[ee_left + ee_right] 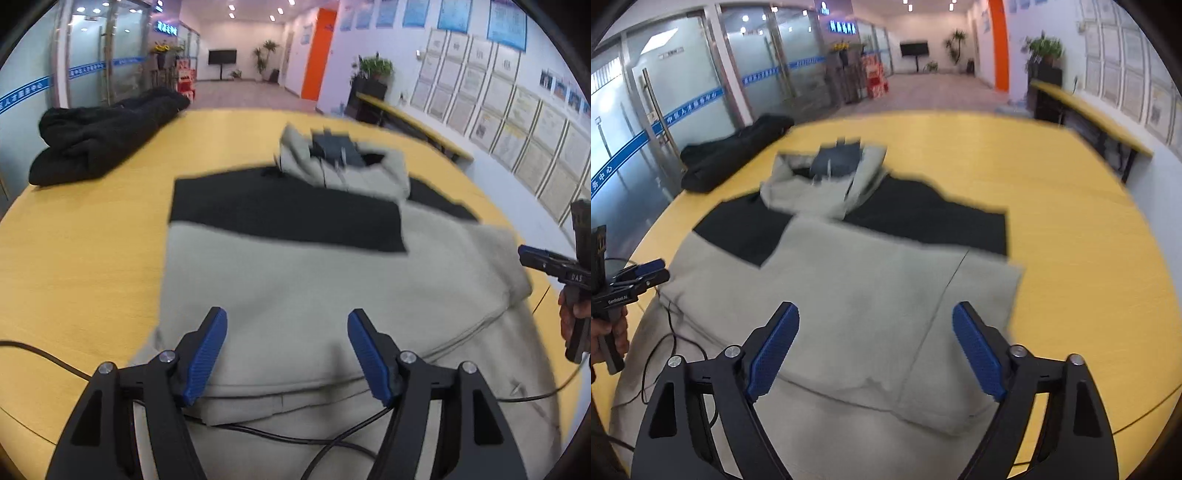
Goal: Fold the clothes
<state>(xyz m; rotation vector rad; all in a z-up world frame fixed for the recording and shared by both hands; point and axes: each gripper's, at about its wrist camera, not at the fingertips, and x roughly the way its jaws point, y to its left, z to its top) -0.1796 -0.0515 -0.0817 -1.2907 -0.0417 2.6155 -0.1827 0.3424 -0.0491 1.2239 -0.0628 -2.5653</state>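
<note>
A grey and black hooded sweatshirt (295, 273) lies partly folded on the yellow table (85, 258), its hood (347, 170) at the far end. It also shows in the right wrist view (871, 295) with the hood (827, 184) far. My left gripper (288, 332) is open and empty, just above the near grey part. My right gripper (875, 328) is open and empty above the near grey fold. Each gripper shows at the edge of the other's view: the right one (532, 258), the left one (646, 273).
A bundle of black clothing (99, 136) lies at the table's far left, also in the right wrist view (735, 151). Black cables (295, 439) run over the near cloth and table (661, 354). A side bench (1093, 118) stands by the right wall.
</note>
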